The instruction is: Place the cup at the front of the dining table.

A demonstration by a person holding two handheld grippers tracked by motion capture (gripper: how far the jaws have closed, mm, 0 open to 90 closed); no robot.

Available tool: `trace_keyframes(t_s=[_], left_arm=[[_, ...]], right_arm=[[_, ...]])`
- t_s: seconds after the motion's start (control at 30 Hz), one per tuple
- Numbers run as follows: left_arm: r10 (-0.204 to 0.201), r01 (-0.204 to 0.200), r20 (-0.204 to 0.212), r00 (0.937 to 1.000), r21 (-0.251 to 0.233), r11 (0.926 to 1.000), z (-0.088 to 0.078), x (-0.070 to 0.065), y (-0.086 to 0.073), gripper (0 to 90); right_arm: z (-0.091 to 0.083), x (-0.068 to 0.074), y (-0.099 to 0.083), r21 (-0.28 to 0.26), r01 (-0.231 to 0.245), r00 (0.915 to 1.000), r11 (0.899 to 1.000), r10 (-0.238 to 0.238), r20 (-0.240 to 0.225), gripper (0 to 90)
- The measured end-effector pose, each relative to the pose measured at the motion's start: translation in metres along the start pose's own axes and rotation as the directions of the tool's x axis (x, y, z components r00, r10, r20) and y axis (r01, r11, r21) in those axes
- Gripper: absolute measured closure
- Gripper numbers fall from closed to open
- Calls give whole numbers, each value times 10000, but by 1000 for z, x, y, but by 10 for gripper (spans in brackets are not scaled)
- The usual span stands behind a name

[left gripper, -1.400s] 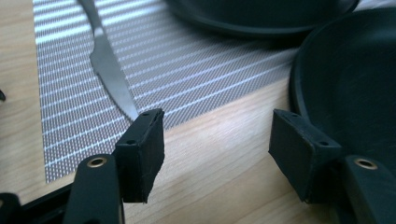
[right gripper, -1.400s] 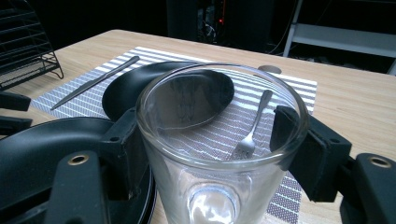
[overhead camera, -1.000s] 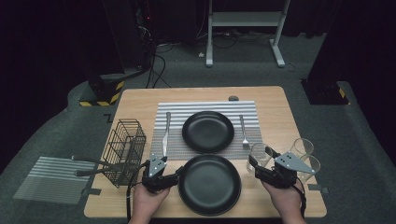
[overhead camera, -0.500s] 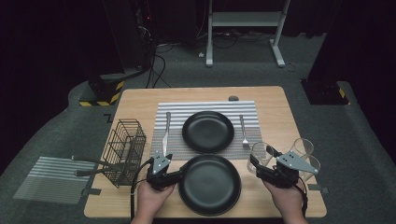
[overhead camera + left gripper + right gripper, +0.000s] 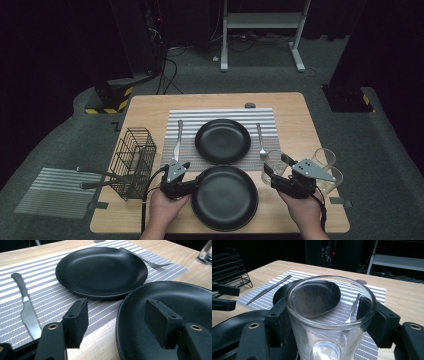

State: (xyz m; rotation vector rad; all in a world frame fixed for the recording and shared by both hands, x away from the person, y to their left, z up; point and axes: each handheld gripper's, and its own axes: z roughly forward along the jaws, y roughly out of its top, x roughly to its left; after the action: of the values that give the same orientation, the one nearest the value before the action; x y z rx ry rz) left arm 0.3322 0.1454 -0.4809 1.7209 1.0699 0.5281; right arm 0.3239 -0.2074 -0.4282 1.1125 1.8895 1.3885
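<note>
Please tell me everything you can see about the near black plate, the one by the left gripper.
The near plate is round, matte black, shallow, with a raised rim, and empty. It lies flat on the wooden table at its front edge, just in front of the striped mat. The left gripper straddles its left rim, one jaw over the plate, one outside; its jaws have just been closing, but the pads do not yet press on the rim.

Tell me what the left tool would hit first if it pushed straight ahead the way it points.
Probably the near plate: the left tool already straddles its rim, one jaw above the dish and one outside. The far plate lies beyond, though depth is hard to judge.
</note>
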Motion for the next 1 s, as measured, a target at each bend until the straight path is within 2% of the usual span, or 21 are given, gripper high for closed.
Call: trace_keyframes(t_s=[0.03, 0.07, 0.13, 0.17, 0.2, 0.27, 0.3, 0.33, 0.43, 0.5, 0.57, 0.6, 0.63, 0.73, 0.77, 0.8, 0.83, 0.9, 0.93, 0.97, 1.0], left_arm=[[-50, 50, 55, 10000, -39, 10000, 1, -1, 1, 364], [196, -196, 142, 9997, 11, 9998, 2, 0, 3, 362], [106, -107, 222, 9997, 25, 9999, 4, -2, 6, 356], [-106, 108, 219, 9997, -53, 9999, 5, -4, 7, 355], [-62, 66, 320, 9995, -126, 9999, 7, -4, 8, 352], [110, -114, 407, 9991, 89, 9999, 8, -4, 11, 328], [1142, -1189, 522, 9921, 982, 9880, 3, 1, 14, 317], [1269, -1323, 592, 9901, 981, 9863, 4, 0, 15, 312], [1274, -1347, 755, 9890, 1001, 9858, 6, -1, 16, 306], [1355, -1453, 896, 9867, 1145, 9827, 7, -4, 17, 283], [1429, -1532, 963, 9850, 1108, 9820, 8, -8, 16, 252], [1411, -1515, 1047, 9844, 993, 9835, 8, -11, 15, 239], [1597, -1700, 1127, 9807, 888, 9814, 8, -12, 15, 231], [1594, -1714, 1311, 9785, 863, 9814, 8, -17, 15, 213], [1828, -1954, 1368, 9736, 850, 9770, 8, -17, 16, 208], [1657, -1791, 1396, 9762, 900, 9797, 9, -19, 15, 207], [1860, -1994, 1392, 9726, 894, 9758, 9, -18, 16, 201], [1824, -1958, 1420, 9729, 869, 9768, 9, -18, 16, 190], [1724, -1865, 1431, 9746, 914, 9782, 9, -19, 16, 188], [1483, -1621, 1404, 9789, 925, 9824, 9, -21, 15, 188], [1501, -1641, 1413, 9785, 937, 9820, 9, -21, 15, 188]], right_arm=[[-1, 0, 1, 152, 94, 10000, 9998, -94, -32, 287], [-1, 1, 2, 170, 54, 10000, 9998, -54, -24, 287], [0, 2, 3, 196, 26, 10000, 9998, -26, -34, 288], [0, 2, 4, 201, 53, 10000, 9998, -52, -38, 288], [1, 3, 4, 195, -35, 10000, 9998, 35, -25, 288], [1, 3, 5, 190, 30, 10000, 9998, -29, -44, 288], [1, 3, 6, 196, 7, 10000, 9998, -6, -36, 288], [2, 4, 6, 23, -77, 10000, 10000, 77, 9, 288], [1, 3, 9, 62, -97, 9999, 9999, 97, -45, 287], [1, 3, 10, 28, -118, 9999, 9999, 119, -47, 287], [0, 4, 12, 27, -240, 9997, 9997, 240, -102, 288], [1, 4, 12, -43, -138, 9999, 9999, 137, -95, 287], [2, 4, 13, -82, -93, 9999, 9999, 92, -119, 288], [3, 8, 15, -25, -73, 9998, 10000, 73, -169, 288], [4, 9, 16, -55, -6, 9998, 10000, 5, -194, 288], [5, 10, 16, -36, -3, 9998, 10000, 2, -220, 288], [5, 13, 17, 33, -101, 9996, 9999, 102, -265, 288], [8, 15, 17, -55, 59, 9994, 10000, -61, -329, 288], [9, 17, 17, -11, -3, 9993, 10000, 2, -376, 288], [10, 18, 18, -15, 20, 9992, 10000, -20, -405, 288], [11, 20, 18, -6, -2, 9990, 10000, 2, -445, 288]])
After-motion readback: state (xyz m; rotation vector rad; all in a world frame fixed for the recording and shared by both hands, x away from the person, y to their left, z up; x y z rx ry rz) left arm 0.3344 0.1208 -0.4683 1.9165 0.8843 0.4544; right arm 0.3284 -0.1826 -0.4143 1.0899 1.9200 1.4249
